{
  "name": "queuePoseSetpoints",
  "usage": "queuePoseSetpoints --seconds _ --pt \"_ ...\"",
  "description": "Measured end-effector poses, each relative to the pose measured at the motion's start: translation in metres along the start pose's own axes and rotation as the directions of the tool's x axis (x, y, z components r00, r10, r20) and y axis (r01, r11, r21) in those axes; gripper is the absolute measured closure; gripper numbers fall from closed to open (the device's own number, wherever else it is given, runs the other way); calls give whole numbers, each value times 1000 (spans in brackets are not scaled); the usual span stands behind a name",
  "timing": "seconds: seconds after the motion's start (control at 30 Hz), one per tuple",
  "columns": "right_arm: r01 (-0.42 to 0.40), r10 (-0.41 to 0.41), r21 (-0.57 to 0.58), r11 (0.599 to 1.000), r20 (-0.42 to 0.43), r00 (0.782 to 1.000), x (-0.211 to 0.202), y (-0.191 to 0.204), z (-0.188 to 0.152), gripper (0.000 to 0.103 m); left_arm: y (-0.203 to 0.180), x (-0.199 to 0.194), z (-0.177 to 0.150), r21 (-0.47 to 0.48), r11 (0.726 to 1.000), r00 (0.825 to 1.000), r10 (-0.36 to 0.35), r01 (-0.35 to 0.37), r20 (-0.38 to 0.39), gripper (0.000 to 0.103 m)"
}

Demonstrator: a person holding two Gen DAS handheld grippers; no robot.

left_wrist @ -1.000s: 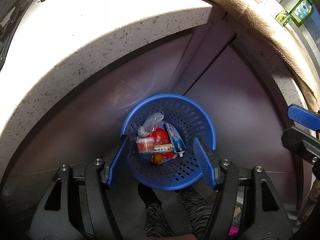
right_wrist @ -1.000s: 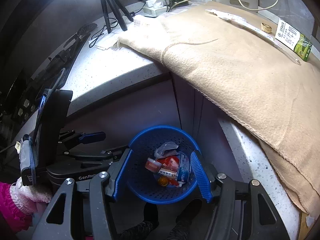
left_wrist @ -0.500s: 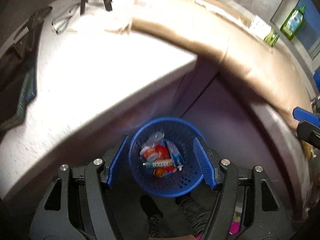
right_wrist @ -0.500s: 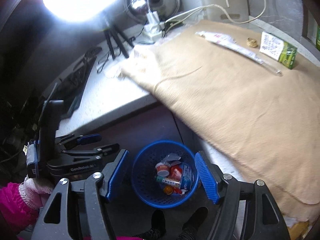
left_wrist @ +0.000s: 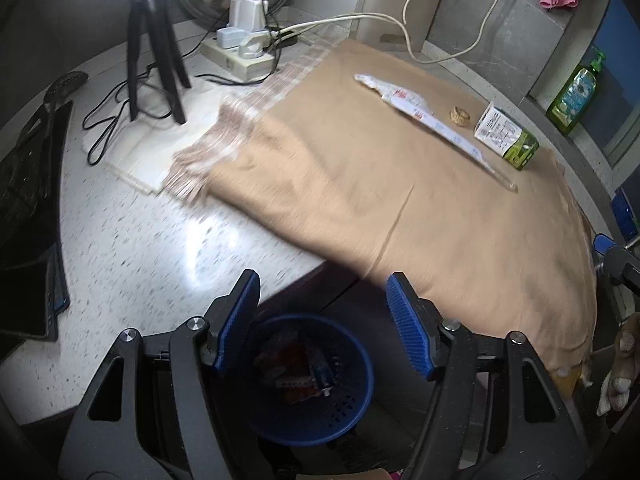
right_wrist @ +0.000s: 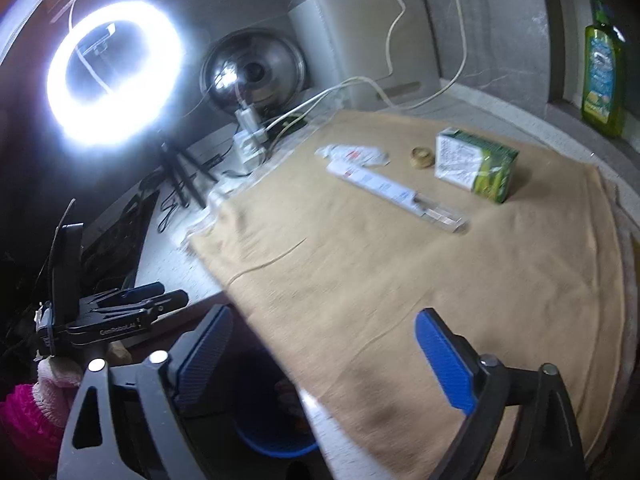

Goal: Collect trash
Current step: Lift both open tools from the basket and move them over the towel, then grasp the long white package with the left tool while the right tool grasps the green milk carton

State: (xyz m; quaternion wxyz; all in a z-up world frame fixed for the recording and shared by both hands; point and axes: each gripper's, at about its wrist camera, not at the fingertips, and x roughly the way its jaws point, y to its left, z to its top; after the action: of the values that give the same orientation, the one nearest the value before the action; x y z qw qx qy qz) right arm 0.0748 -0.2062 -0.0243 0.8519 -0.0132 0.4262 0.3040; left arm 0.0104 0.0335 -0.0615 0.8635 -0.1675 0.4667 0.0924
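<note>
A blue perforated bin (left_wrist: 316, 384) with several bits of trash stands on the floor below the counter edge; only part of the bin (right_wrist: 272, 440) shows in the right wrist view. On the tan cloth (left_wrist: 400, 200) lie a green and white carton (left_wrist: 506, 136), a long white wrapper (left_wrist: 432, 120) and a small brown cap (left_wrist: 459, 115). The right wrist view shows the carton (right_wrist: 474, 164), wrapper (right_wrist: 392, 188) and cap (right_wrist: 421, 157) too. My left gripper (left_wrist: 322, 320) is open and empty above the bin. My right gripper (right_wrist: 324, 360) is opening wide, nothing between its fingers.
A power strip with plugs (left_wrist: 244, 46), a black tripod (left_wrist: 154, 40) and cables stand at the back of the speckled counter (left_wrist: 132, 248). A lit ring lamp (right_wrist: 114, 76), a steel lid (right_wrist: 256, 76) and a green soap bottle (right_wrist: 602, 80) line the back. The left gripper (right_wrist: 116, 320) shows at left.
Both grippers rose from over the bin, so the counter top and cloth came into view and the bin shrank to the bottom edge. The right jaws spread wider.
</note>
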Motion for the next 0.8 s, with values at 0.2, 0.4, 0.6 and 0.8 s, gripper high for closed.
queuePoseSetpoints --seconds 0.2,0.4,0.6,0.8 --pt "47 -47 3 999 45 998 -7 -42 35 4 -39 19 38 28 1000 1000 -4 4 15 35" --pt "91 -89 -14 996 83 993 -7 -79 71 3 -68 40 79 11 1000 999 -28 27 28 35" --pt "116 -113 -31 993 80 990 4 -114 102 3 -88 67 114 -50 998 999 -40 40 6 35" --pt "116 -114 -40 992 51 992 22 -149 130 3 -109 104 133 -122 991 995 -67 57 -75 35"
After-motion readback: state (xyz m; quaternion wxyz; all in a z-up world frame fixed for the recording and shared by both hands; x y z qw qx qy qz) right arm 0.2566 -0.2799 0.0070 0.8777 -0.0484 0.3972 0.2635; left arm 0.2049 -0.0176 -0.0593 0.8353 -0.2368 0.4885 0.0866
